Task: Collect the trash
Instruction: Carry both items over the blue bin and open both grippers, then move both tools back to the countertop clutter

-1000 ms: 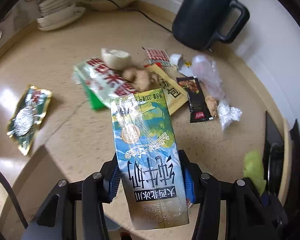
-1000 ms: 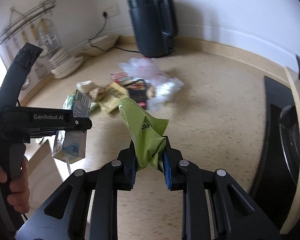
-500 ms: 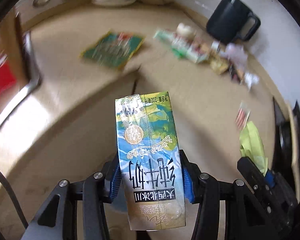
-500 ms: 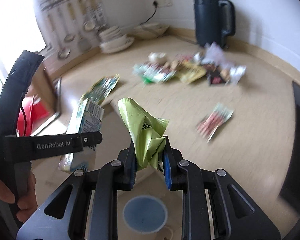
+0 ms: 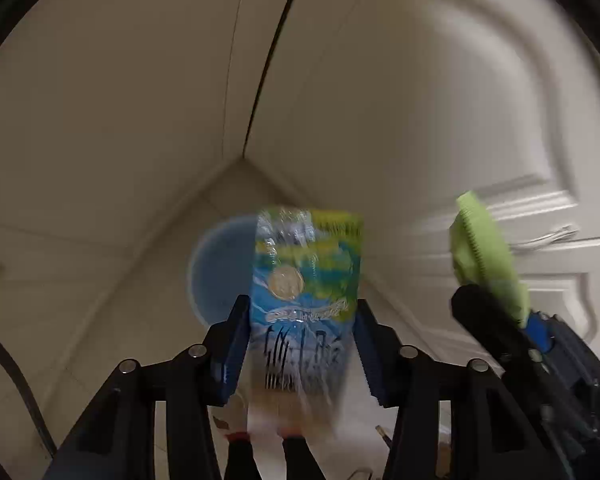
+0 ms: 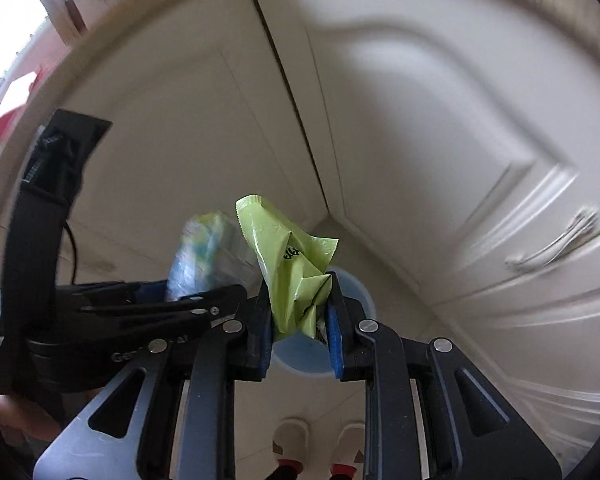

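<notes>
My left gripper (image 5: 302,320) is shut on a blue, green and yellow milk carton (image 5: 306,280) and holds it above a round blue trash bin (image 5: 220,268) on the floor. My right gripper (image 6: 298,300) is shut on a crumpled light green wrapper (image 6: 290,264), also over the bin (image 6: 356,292). The wrapper shows at the right of the left wrist view (image 5: 484,256). The carton shows blurred in the right wrist view (image 6: 204,256), just left of the wrapper.
White cabinet doors (image 6: 420,120) meet in a corner behind the bin; one has a metal handle (image 6: 556,240). The floor is pale tile. The person's white slippers (image 6: 320,440) stand below the right gripper.
Both grippers swung away from the countertop and down toward the floor, still holding the carton and the wrapper. The counter with its trash has left view; the blue bin is now close beneath them.
</notes>
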The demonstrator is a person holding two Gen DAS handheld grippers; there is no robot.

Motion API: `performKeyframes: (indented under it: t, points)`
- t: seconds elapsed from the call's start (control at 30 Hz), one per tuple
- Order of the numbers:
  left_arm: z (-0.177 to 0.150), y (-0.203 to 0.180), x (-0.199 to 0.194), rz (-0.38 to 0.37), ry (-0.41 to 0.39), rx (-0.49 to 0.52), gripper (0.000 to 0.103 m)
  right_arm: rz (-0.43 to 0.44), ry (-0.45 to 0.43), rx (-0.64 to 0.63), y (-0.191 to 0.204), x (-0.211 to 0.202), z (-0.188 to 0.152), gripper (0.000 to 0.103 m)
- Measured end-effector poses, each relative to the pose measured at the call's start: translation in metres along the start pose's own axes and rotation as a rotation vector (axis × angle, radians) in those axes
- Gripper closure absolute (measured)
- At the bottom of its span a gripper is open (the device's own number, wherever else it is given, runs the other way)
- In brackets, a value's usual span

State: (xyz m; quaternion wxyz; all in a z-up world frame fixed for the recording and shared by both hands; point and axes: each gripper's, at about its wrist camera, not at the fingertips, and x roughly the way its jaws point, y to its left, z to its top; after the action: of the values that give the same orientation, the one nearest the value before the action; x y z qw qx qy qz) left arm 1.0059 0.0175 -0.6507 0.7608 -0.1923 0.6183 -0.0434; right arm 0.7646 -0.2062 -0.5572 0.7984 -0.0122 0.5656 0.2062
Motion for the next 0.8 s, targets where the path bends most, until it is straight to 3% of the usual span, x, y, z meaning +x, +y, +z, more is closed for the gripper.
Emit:
performKeyframes:
  t: [0.1,0.33,0.43,0.57,0.8]
  points:
    - [-0.008,0.008,0.026,0.043,0.012,0.013,0.046,0.003,0.029,0.01,-0.012,0.03,-0.013,0.082]
    - [-0.024,0.045,0.036,0.117,0.058,-0.048,0.045,0.04,0.111,0.054,-0.03,0.08,-0.032,0.081]
    - [-0.027,0.051,0.017,0.158,0.043,-0.06,0.045,0.05,0.136,0.077,-0.029,0.084,-0.033,0.063]
    - [-0.024,0.036,-0.026,0.191,-0.013,-0.039,0.044,0.033,0.125,0.073,-0.022,0.069,-0.02,0.038]
    - [-0.048,0.016,-0.111,0.149,-0.106,0.002,0.039,-0.003,0.032,0.002,0.0,-0.006,0.0,0.037]
